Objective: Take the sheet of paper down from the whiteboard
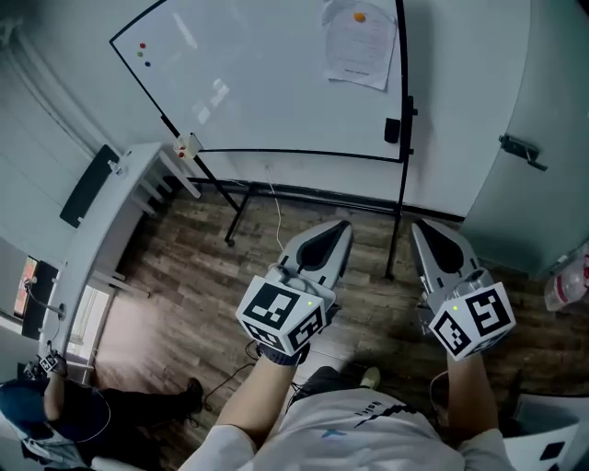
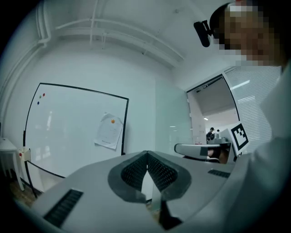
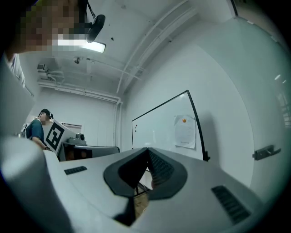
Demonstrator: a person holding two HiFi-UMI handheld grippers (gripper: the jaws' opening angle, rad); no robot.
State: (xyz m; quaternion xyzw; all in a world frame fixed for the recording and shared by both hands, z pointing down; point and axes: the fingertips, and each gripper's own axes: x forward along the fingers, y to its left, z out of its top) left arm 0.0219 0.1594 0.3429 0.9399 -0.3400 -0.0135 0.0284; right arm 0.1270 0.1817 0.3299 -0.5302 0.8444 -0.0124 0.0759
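A white sheet of paper (image 1: 357, 43) hangs near the top right corner of the whiteboard (image 1: 267, 83), pinned by an orange magnet (image 1: 359, 16). The sheet also shows in the left gripper view (image 2: 109, 131) and the right gripper view (image 3: 185, 131). Both grippers are held side by side well short of the board, over the floor. My left gripper (image 1: 342, 226) is shut with nothing in it. My right gripper (image 1: 419, 227) is shut and empty too. Each points level toward the board.
The whiteboard stands on a black frame (image 1: 402, 138) with legs on the wood floor. A white table (image 1: 110, 212) stands at the left. A grey door with a handle (image 1: 522, 150) is at the right. Cables lie on the floor.
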